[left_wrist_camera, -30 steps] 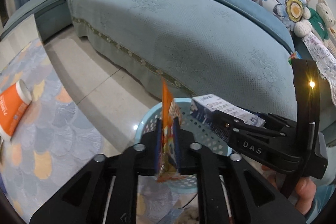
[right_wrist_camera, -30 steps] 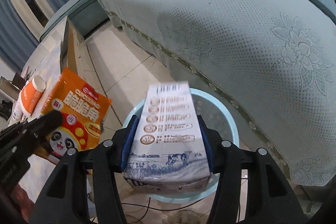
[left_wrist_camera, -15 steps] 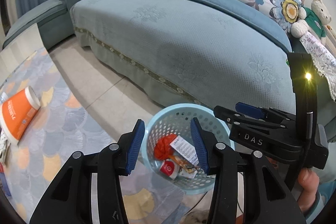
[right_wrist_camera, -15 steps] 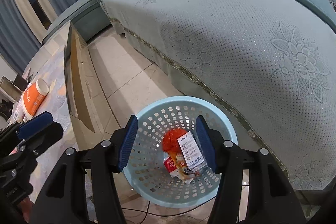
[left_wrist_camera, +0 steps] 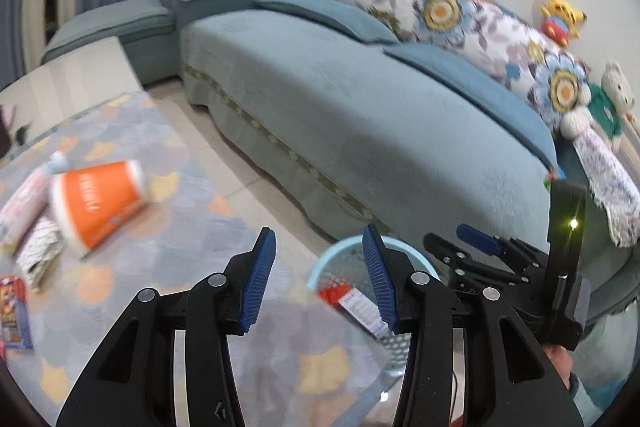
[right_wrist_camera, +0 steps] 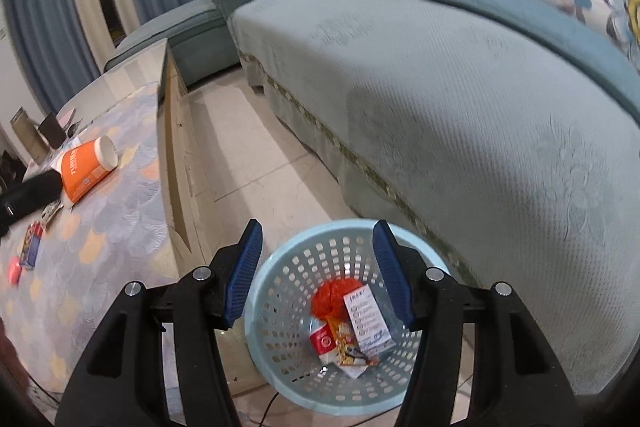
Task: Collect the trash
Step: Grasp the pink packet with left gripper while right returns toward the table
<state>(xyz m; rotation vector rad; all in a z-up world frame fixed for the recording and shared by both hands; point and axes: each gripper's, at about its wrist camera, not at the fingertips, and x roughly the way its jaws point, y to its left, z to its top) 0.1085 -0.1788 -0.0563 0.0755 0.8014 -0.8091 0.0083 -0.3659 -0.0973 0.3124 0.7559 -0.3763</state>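
Now, next target: orange cup (left_wrist_camera: pixel 96 201) on its side, table's (left_wrist_camera: pixel 168 227) far edge, axis slanting left-right.
Nearer: left gripper (left_wrist_camera: pixel 316 281), wide open, empty.
Right gripper (right_wrist_camera: pixel 318 269): open, empty, above basket (right_wrist_camera: pixel 280 307).

Nothing legible. White lettering runs along the side of the orange cup (left_wrist_camera: pixel 96 201) on the table (left_wrist_camera: pixel 168 227), too blurred to read. The white carton (right_wrist_camera: pixel 367 321) in the basket (right_wrist_camera: pixel 280 311) has printed rows, too small. The red pack (right_wrist_camera: pixel 321 341) has a round logo, unreadable.
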